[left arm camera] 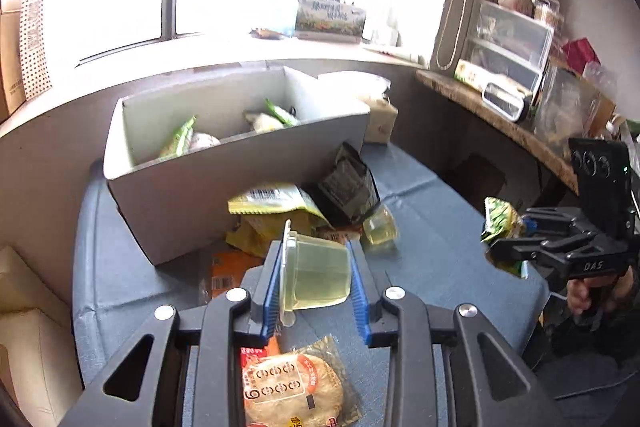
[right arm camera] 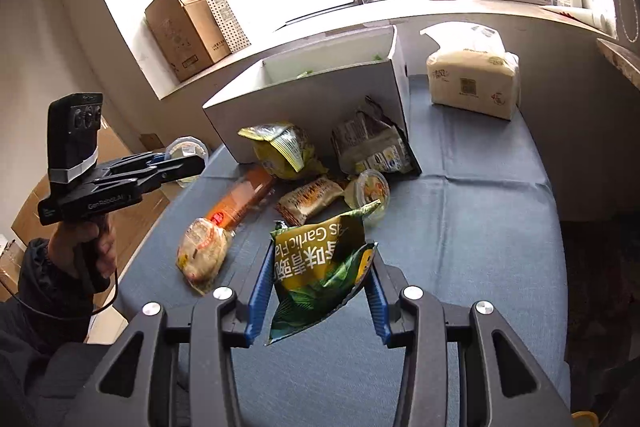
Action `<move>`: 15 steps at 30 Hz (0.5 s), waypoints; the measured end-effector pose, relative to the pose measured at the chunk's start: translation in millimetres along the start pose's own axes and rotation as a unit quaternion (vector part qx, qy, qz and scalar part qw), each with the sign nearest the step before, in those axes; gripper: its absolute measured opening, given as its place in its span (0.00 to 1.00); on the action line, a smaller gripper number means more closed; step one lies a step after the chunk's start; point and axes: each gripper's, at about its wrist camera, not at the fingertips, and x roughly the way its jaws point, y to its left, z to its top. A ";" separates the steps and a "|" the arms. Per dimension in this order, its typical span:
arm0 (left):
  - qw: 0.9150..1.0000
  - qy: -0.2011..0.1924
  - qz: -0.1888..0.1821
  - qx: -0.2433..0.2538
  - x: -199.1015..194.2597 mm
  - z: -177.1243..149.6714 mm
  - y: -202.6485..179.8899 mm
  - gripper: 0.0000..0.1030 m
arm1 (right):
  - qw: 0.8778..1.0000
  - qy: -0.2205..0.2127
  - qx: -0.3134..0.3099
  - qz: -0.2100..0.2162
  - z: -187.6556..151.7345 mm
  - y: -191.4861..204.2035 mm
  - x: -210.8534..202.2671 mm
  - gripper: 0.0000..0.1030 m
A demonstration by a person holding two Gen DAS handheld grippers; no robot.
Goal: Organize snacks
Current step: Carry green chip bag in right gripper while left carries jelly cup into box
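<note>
Sorting partway: left gripper (left arm camera: 316, 279) is clamping a jelly cup (left arm camera: 318, 273), right gripper (right arm camera: 318, 291) is pinching a green snack bag (right arm camera: 320, 267), both raised above the table (right arm camera: 480, 227); several packets already lying in the white box (left arm camera: 168, 203), a pile (right arm camera: 304, 179) still waiting outside.
</note>
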 end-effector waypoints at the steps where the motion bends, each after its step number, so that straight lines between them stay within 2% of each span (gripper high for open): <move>1: 1.000 -0.015 0.001 -0.006 -7.8 8.0 4.2 0.32 | 1.000 -0.006 -0.002 0.002 9.6 4.8 2.1 0.45; 5: 0.998 -0.062 0.017 -0.021 -25.9 46.2 24.6 0.32 | 0.999 -0.034 -0.024 0.017 61.5 25.9 13.0 0.45; 8: 0.996 -0.079 0.024 -0.038 -19.7 77.4 44.7 0.32 | 0.997 -0.060 -0.040 0.023 109.6 40.3 26.0 0.45; 11: 0.995 -0.074 0.039 -0.052 1.2 108.4 67.8 0.32 | 0.996 -0.076 -0.039 0.019 157.9 47.7 48.3 0.45; 15: 0.994 -0.043 0.049 -0.083 42.8 135.2 98.0 0.32 | 0.997 -0.062 -0.034 -0.008 207.2 49.3 90.0 0.45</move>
